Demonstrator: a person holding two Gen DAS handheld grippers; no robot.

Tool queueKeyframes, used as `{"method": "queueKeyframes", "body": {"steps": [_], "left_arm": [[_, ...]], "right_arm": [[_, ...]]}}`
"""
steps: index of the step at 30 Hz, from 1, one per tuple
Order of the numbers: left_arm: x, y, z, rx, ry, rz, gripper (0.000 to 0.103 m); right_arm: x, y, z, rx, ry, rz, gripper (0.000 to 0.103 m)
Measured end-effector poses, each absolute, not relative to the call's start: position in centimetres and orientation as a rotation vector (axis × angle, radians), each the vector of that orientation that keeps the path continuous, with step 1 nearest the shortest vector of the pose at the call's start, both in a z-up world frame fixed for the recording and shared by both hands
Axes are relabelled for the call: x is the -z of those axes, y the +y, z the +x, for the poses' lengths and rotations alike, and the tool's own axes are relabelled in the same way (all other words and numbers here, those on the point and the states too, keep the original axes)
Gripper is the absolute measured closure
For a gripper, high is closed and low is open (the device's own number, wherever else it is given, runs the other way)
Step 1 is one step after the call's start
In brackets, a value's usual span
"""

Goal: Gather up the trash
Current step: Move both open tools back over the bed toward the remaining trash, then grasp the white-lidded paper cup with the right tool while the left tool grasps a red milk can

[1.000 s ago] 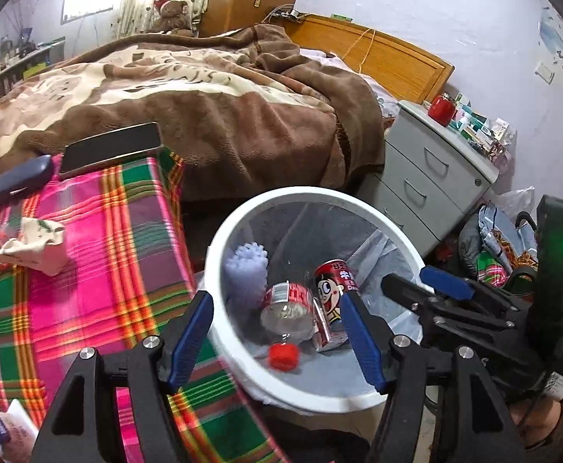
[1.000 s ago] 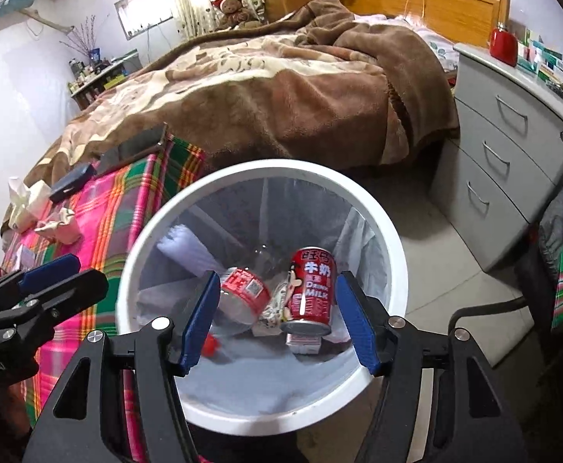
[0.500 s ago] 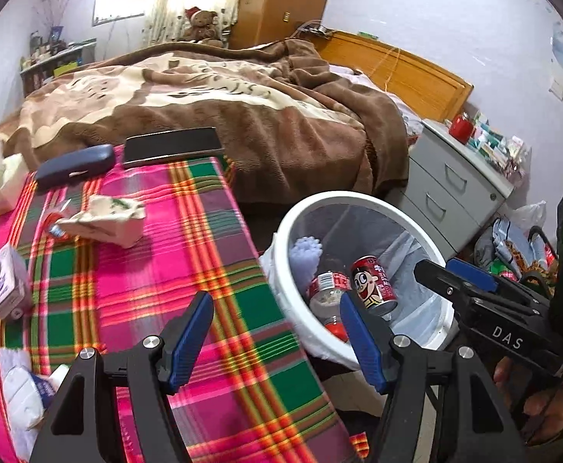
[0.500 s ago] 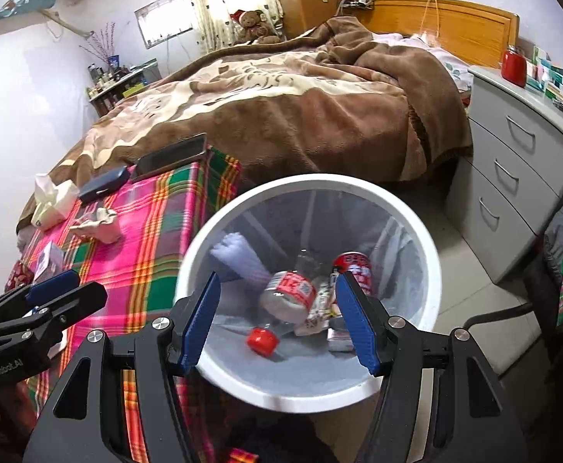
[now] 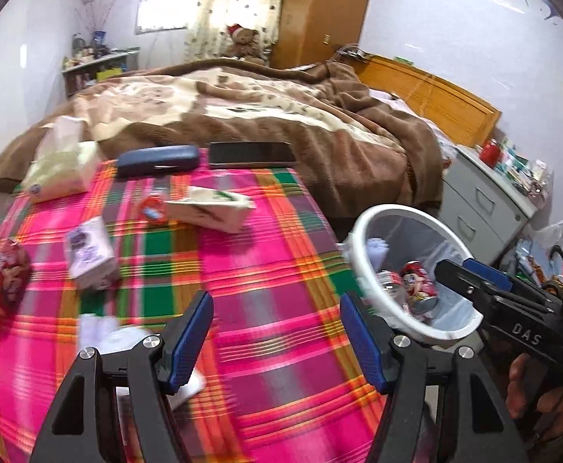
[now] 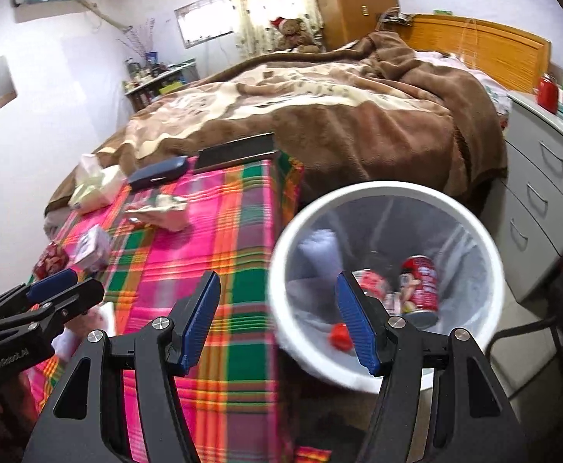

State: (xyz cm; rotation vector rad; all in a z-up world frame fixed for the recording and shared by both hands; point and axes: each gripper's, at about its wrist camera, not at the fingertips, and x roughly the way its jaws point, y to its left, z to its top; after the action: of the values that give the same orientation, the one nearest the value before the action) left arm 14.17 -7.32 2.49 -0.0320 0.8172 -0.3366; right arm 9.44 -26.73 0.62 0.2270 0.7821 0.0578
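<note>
Mostly crumpled white tissue point(image 5: 127, 337) scraps

Bright daylight thru curtained window point(image 5: 239, 4), motion blur, fisheye edges w/ vignette

Both empty grippers have swung away from the white bin point(image 5: 362, 239); the left gripper point(image 5: 277, 337) now hangs over the plaid cloth point(image 5: 242, 270), bin at three o'clock.
</note>
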Motion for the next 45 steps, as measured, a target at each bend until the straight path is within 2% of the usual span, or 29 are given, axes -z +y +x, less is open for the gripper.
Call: {"method": "queueKeyframes", "body": {"steps": [23,35,37,45], "left_arm": [[-1.3,12.6,13.2,0.028,0.782,-0.250,0.035],[0.4,18.0,14.6,-0.035,0.798,-0.285,0.035],[0.8,19.0,15.2,-0.042,0.806,-0.296,0.030],[1.4,20.9,17.6,-0.049,0.826,-0.258,0.030]], "right_arm": [[1.0,-12.5,9.3,-0.426,0.820,0.125,0.039],[2.2,-8.1,10.4,-0.479,0.846,0.082,0.039],[2.5,-7.6,10.8,-0.473,0.856,0.074,0.039],[3.1,-6.7,11.9,-0.434,0.879,0.053,0.039]]}}
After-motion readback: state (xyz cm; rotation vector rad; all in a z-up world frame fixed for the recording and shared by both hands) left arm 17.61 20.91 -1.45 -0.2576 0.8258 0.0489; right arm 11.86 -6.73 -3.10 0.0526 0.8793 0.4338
